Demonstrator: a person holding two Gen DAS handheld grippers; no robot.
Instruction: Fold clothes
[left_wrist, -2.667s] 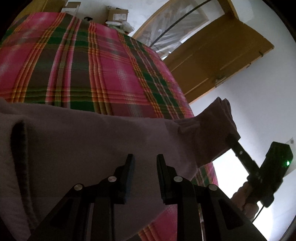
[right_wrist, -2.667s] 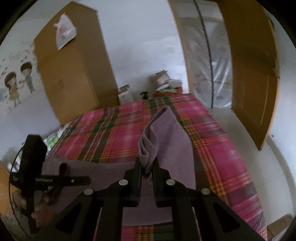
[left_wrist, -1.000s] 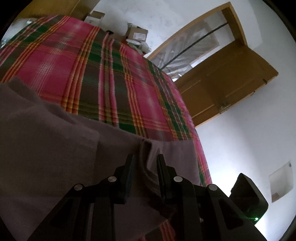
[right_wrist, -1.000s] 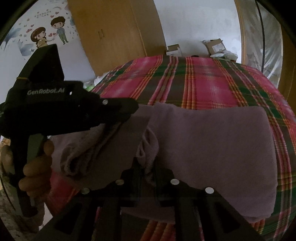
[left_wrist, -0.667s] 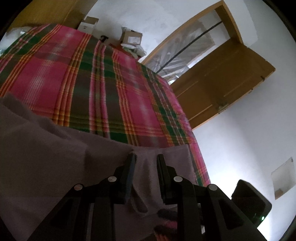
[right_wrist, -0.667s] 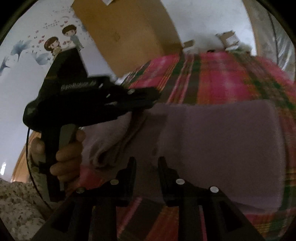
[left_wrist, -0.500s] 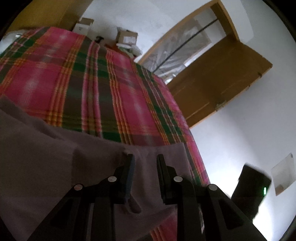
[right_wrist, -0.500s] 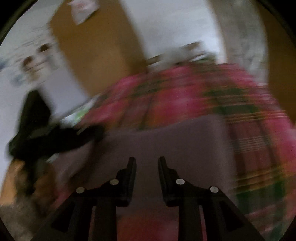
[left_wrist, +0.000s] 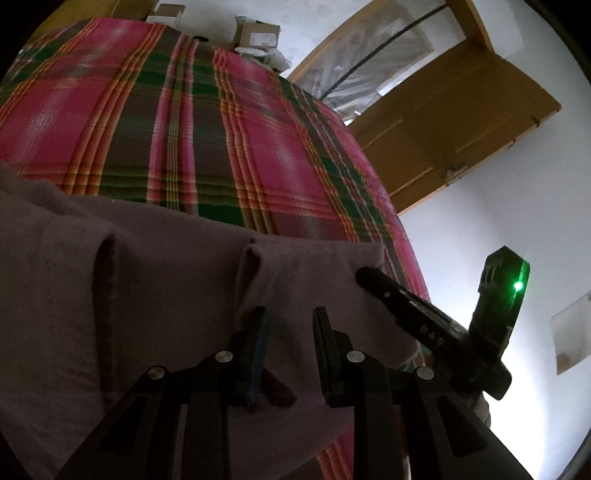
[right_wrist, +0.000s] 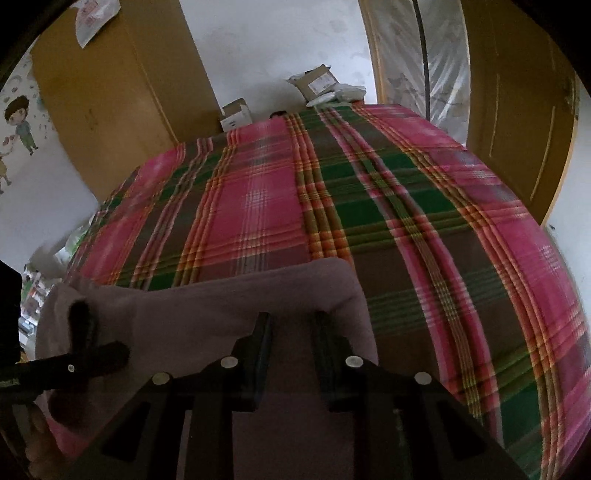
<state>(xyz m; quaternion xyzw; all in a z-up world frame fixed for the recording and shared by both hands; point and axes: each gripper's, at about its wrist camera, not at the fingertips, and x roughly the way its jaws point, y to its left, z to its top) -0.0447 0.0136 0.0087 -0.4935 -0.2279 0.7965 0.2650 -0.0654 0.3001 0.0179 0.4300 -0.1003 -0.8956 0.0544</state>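
— Where's the garment?

— The mauve garment (left_wrist: 155, 280) lies folded on the near edge of the plaid bed cover (left_wrist: 207, 122), with soft ridges running across it.

— And the tongs on the left?

— The left gripper (left_wrist: 290, 350) hangs just over the cloth, its fingers spread with a clear gap, nothing between them.

— The other one?

— The right gripper (right_wrist: 291, 354) hovers over the right end of the garment (right_wrist: 236, 306), fingers parted too, empty. From the left camera its dark tip (left_wrist: 373, 277) sits at the cloth's right corner.

— Anything behind?

— A wooden wardrobe (right_wrist: 122, 85), cardboard boxes (right_wrist: 317, 81) past the bed, and an open door (right_wrist: 517, 110) on the right.
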